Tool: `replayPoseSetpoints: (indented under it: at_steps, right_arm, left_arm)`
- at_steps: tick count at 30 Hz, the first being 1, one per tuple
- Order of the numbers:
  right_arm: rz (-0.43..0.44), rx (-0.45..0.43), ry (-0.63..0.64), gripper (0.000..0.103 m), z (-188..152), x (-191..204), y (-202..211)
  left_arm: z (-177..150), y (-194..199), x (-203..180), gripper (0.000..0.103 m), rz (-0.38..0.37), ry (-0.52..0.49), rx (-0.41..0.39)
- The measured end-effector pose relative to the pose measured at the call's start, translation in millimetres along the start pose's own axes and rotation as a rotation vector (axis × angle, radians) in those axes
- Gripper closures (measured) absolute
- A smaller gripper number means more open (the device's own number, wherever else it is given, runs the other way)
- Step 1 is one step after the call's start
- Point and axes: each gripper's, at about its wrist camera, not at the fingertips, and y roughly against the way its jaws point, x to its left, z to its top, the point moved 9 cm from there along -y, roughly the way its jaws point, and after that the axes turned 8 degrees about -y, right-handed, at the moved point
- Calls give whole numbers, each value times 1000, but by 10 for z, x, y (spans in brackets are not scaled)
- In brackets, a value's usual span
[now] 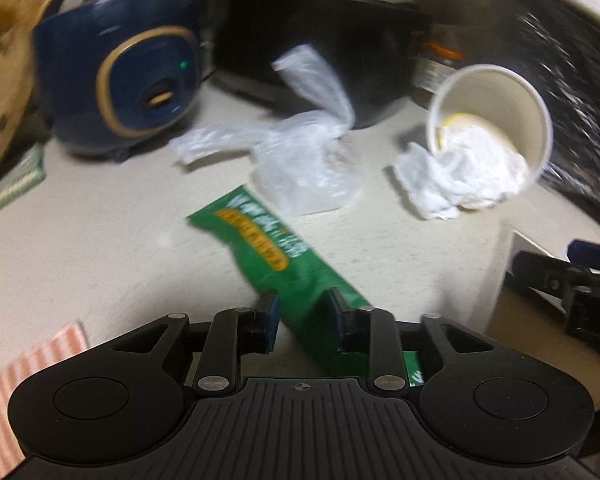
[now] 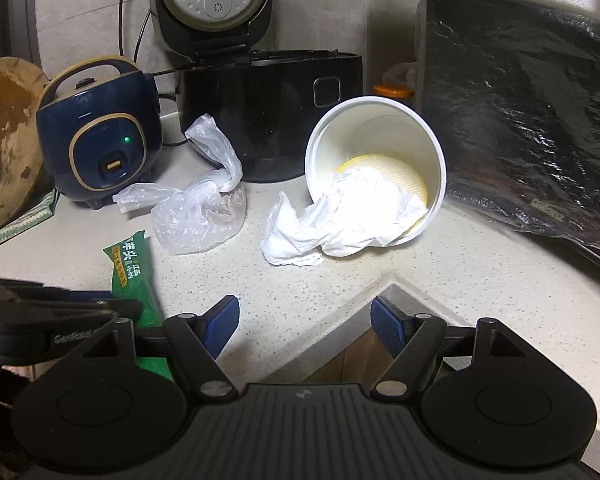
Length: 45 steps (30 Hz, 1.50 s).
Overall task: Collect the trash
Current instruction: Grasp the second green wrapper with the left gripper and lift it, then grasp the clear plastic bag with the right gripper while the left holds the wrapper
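A green snack wrapper [image 1: 268, 248] lies flat on the pale speckled counter, running diagonally. Its near end passes between the fingers of my left gripper [image 1: 304, 312], which stands open astride it; I see no pad pressing on it. The same wrapper [image 2: 130, 268] shows at the left of the right wrist view, partly under the left gripper's black body. Behind it sits a crumpled clear plastic bag [image 2: 196, 216]. A white paper cup [image 2: 380, 132] lies on its side with crumpled white tissue [image 2: 332, 216] spilling out. My right gripper [image 2: 306, 322] is open and holds nothing, hanging above the counter's inner corner.
A small blue rice cooker [image 2: 100, 140] and a black cooker [image 2: 268, 112] with its lid up stand at the back. A black foil-wrapped appliance [image 2: 520, 120] fills the right. A wooden board [image 2: 4, 140] leans at the left. The counter edge [image 2: 380, 280] drops off just ahead of the right gripper.
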Motion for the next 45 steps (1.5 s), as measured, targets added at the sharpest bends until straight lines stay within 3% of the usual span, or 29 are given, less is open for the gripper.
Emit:
replayPoseSetpoints:
  at_steps: [3, 7, 9, 14, 19, 22, 25, 28, 30, 39, 45]
  right_arm:
    - [20, 5, 7, 30, 17, 20, -33]
    - [38, -1, 27, 30, 37, 12, -63]
    - [33, -6, 31, 30, 37, -39, -81]
    - [17, -10, -9, 30, 29, -314, -104]
    - [28, 24, -97, 30, 8, -522, -183]
    - [35, 38, -92, 30, -27, -514, -217]
    - [54, 30, -49, 30, -44, -431, -198]
    - [65, 20, -22, 30, -44, -383, -168]
    - [68, 16, -14, 30, -34, -377, -157]
    - [79, 22, 3, 30, -75, -295, -190]
    - [105, 34, 33, 30, -128, -129, -197]
  left_arm:
    - [-10, 34, 142, 74, 17, 81, 7]
    - [-5, 34, 229, 74, -100, 295, 16]
    - [-9, 42, 273, 74, -105, 377, 16]
    - [-56, 169, 253, 74, -13, 334, 20]
    - [-115, 113, 251, 74, -2, 394, 41]
    - [-22, 77, 123, 74, -6, 361, 31]
    - [101, -55, -63, 73, 17, 221, 45]
    - [123, -189, -206, 61, 138, 21, 65]
    - [112, -189, -257, 61, 166, -26, 63]
    - [-46, -41, -69, 62, 216, -65, 52]
    - [-193, 20, 72, 60, 163, 6, 30]
